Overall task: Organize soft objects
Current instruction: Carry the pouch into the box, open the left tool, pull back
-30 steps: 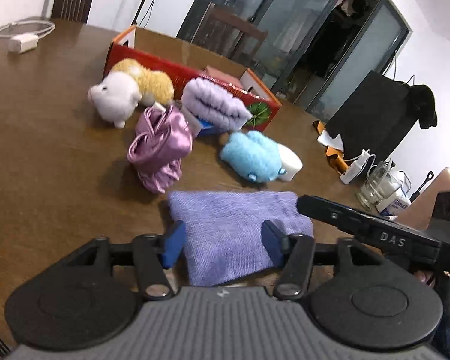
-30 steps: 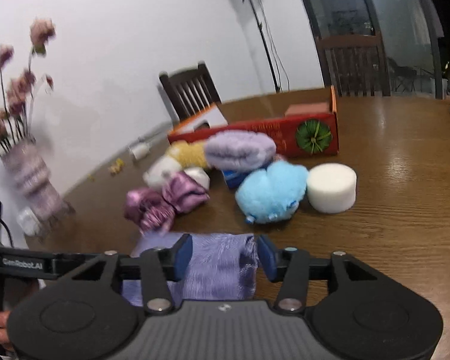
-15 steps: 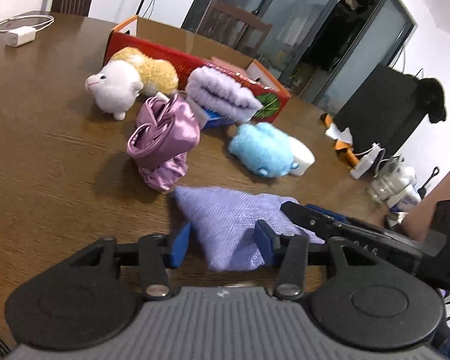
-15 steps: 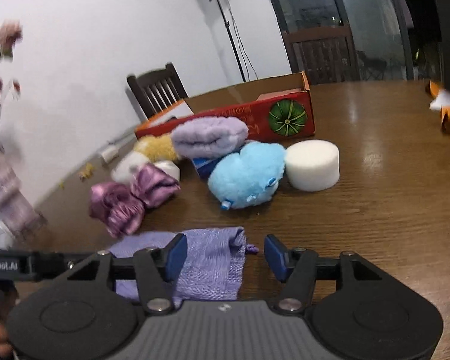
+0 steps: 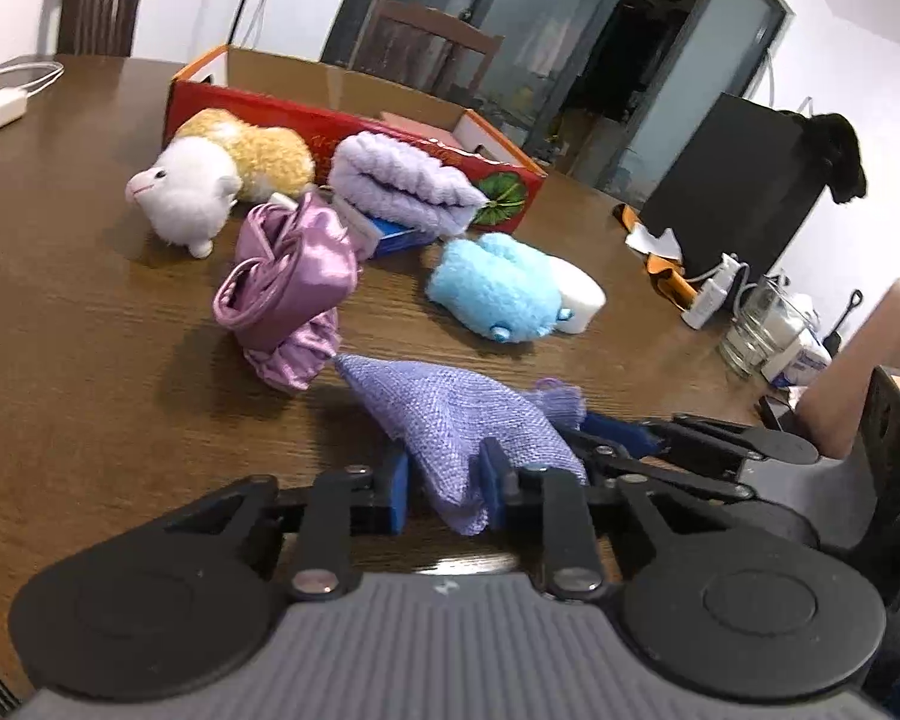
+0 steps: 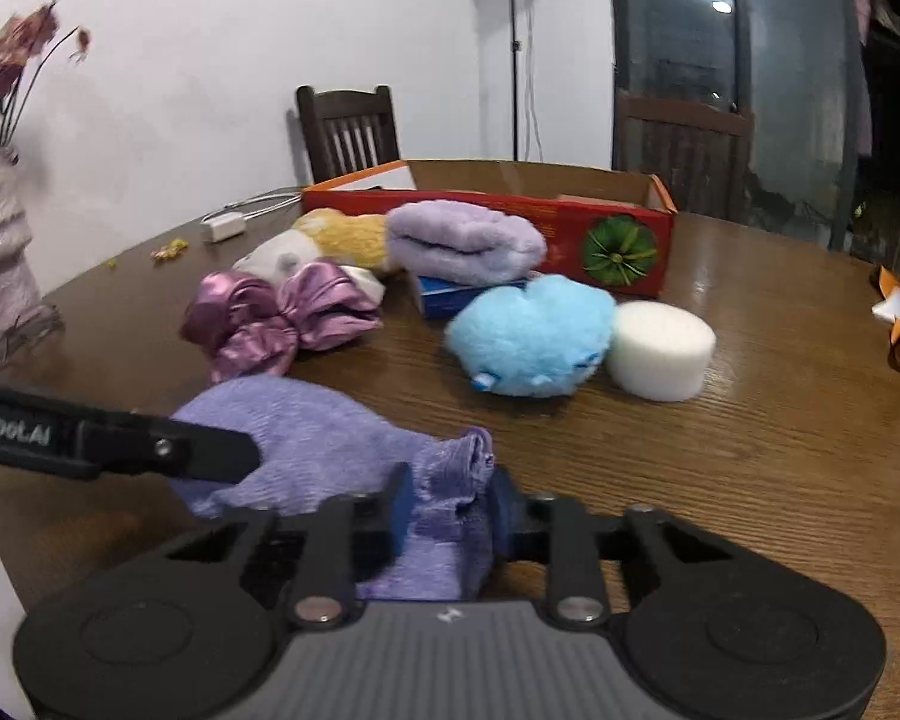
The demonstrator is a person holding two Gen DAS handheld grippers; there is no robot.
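1. Both clenched on the lilac knit cloth (image 5: 450, 414) at the near bench (image 5: 90, 372) edge: left gripper (image 5: 444, 483), right gripper (image 6: 450, 507).
2. Just beyond: satin scrunchie (image 5: 288, 282), blue plush (image 5: 498, 288), white sponge (image 6: 660, 348).
3. Farther off: red box (image 6: 570, 222).

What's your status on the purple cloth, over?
Left tool and right tool both shut on purple knit cloth, bunched between them. Red box open behind. Satin pouch and blue plush lie between.

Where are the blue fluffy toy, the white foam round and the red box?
blue plush toy (image 6: 531, 336), right wrist view, middle of its fuzzy back.
white foam cylinder (image 6: 660, 351), right wrist view, its front side wall.
red cardboard box (image 6: 570, 228), right wrist view, its red front wall.
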